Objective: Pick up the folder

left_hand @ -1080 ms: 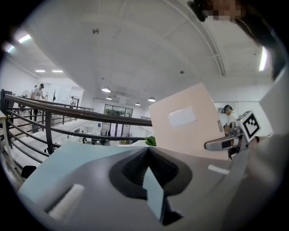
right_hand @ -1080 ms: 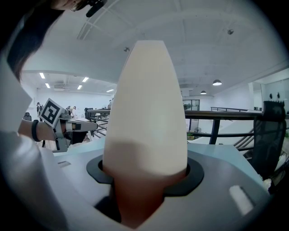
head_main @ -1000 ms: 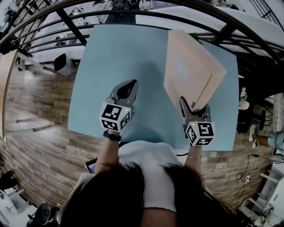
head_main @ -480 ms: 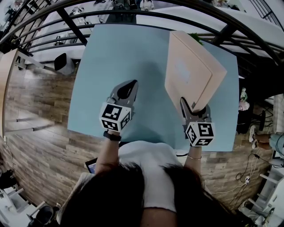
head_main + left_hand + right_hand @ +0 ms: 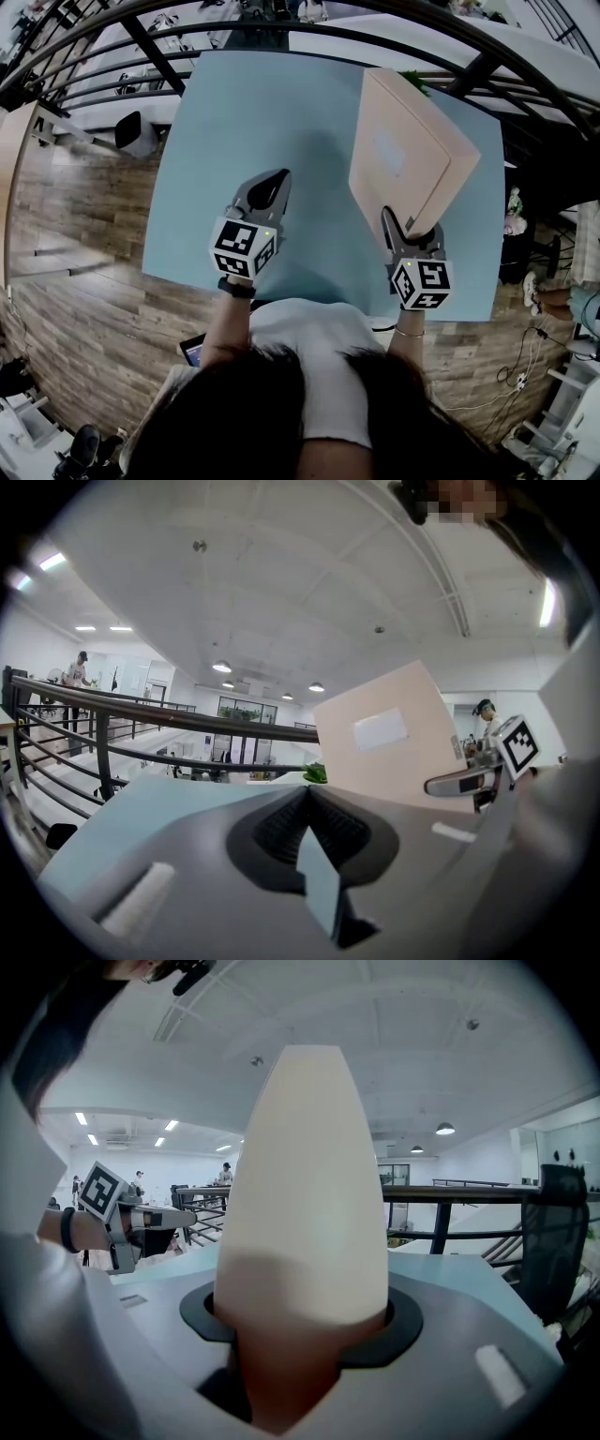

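Note:
The folder [image 5: 403, 150] is a thick beige box file with a pale label. It is lifted off the light blue table [image 5: 234, 122] and tilts up at the right. My right gripper [image 5: 410, 228] is shut on its near spine end, and in the right gripper view the folder [image 5: 309, 1194] fills the space between the wide-set jaws of that gripper [image 5: 300, 1326]. My left gripper [image 5: 272, 183] hovers over the table's middle, shut and holding nothing. From the left gripper view [image 5: 307, 794] the folder [image 5: 394, 738] stands to the right, apart from it.
A black metal railing [image 5: 141, 42] curves round the far side of the table. Wooden floor [image 5: 75, 234] lies to the left. A small green plant [image 5: 316, 773] sits at the table's far edge. People stand far off across the hall.

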A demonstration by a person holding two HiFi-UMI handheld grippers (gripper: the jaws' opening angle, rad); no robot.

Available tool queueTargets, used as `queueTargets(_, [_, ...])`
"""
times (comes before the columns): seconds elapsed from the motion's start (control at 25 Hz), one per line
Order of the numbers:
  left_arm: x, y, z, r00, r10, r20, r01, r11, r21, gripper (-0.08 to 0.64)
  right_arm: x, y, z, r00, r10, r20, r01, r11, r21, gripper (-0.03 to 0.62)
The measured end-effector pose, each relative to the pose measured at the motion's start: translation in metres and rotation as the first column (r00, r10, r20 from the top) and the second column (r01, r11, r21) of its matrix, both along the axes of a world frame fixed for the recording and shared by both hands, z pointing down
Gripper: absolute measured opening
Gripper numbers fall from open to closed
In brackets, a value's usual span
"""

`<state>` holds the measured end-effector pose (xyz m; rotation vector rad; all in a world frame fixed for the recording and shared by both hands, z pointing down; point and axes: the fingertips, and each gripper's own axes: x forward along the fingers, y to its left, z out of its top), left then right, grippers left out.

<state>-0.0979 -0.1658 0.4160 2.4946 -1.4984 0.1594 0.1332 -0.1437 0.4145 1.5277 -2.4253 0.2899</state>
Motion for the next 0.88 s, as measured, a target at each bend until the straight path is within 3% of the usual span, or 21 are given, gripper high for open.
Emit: queueTargets(0.88, [-0.0012, -0.0004, 0.0011, 1.0, -0.005, 0.003, 0.005, 1.0, -0.007, 0.057, 0.0014, -0.0023, 0.0029, 1.0, -0.005, -0.002, 0.005, 1.0, -0.019, 0.259])
